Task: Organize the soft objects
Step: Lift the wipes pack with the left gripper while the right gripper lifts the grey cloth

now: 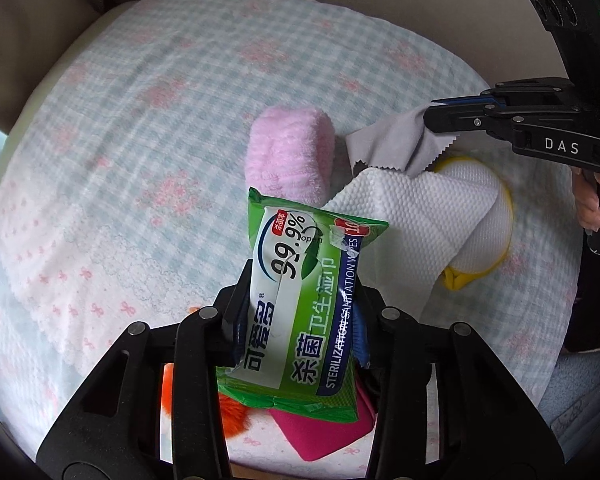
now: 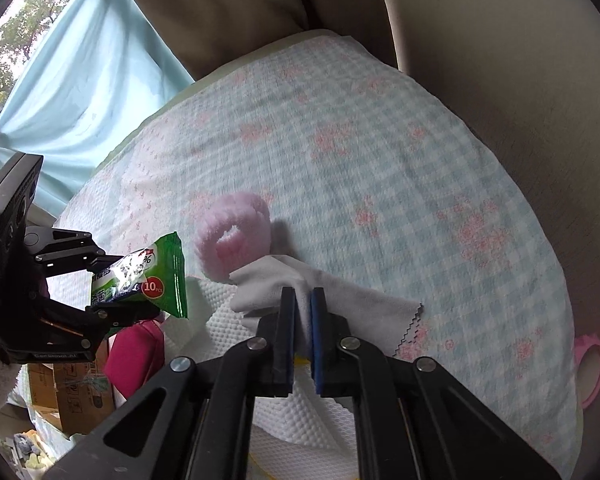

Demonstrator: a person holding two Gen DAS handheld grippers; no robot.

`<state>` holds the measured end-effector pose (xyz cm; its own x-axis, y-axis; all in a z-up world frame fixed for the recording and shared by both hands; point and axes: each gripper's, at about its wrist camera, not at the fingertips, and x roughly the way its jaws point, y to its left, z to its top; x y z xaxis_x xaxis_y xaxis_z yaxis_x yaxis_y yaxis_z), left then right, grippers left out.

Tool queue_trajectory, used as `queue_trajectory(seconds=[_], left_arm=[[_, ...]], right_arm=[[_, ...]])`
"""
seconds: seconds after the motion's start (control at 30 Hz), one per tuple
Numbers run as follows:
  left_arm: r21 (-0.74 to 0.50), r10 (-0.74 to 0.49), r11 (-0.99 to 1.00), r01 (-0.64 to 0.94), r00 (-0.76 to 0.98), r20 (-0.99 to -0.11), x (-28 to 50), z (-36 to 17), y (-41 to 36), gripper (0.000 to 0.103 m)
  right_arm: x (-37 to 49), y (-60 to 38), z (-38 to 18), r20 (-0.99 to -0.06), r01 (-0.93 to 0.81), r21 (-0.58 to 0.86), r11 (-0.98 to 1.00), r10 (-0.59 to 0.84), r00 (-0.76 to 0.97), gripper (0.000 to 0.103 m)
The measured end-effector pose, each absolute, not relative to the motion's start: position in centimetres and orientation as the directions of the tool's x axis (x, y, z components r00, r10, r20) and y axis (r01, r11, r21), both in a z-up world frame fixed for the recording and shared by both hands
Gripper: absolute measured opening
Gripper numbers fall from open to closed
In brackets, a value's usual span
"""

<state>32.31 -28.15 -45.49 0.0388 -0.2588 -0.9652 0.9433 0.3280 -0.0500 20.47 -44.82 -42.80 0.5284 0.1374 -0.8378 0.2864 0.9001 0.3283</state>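
Note:
My left gripper (image 1: 296, 300) is shut on a green pack of wet wipes (image 1: 304, 288) and holds it above the checked cloth (image 1: 148, 128); the pack also shows at the left of the right wrist view (image 2: 148, 280). My right gripper (image 2: 303, 300) is shut on a grey cleaning cloth (image 2: 356, 304), seen in the left wrist view (image 1: 396, 144) lifted beside a pink fluffy roll (image 1: 292, 152). The pink roll (image 2: 234, 236) lies just beyond the grey cloth. A white embossed paper towel (image 1: 404, 216) lies over a yellow-rimmed white pad (image 1: 488, 224).
A magenta pouch (image 1: 324, 432) and an orange fluffy item (image 1: 232, 412) lie under my left gripper. A pink tape roll (image 2: 592, 364) sits at the cloth's right edge. Beige cushions (image 2: 480, 40) stand behind. Cardboard boxes (image 2: 76, 392) stand low at the left.

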Motion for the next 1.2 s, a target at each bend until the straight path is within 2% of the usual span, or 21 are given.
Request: queue_trajectory(seconds=[0.33,0.8,1.2], left_arm=[[-0.072,-0.306,0.417,0.906,0.065,-0.95,32.2,-41.8,-26.8,0.036],[-0.193,-0.365,0.532,0.825,0.017,-0.931,33.7,-40.4,-24.0,0.036],[-0.204,-0.365,0.564,0.8,0.02,-0.931,31.9,-39.3,-21.2,0.036]], right_arm=[[19.5,-44.7,-40.1,-0.805,0.28,0.336,0.899,0.12,0.58,0.005],[18.8,-43.3,-37.7,-0.774,0.244,0.344,0.907,0.126,0.621,0.005],[18.1,-42.0,-36.5,-0.754,0.204,0.353,0.913,0.149,0.64,0.005]])
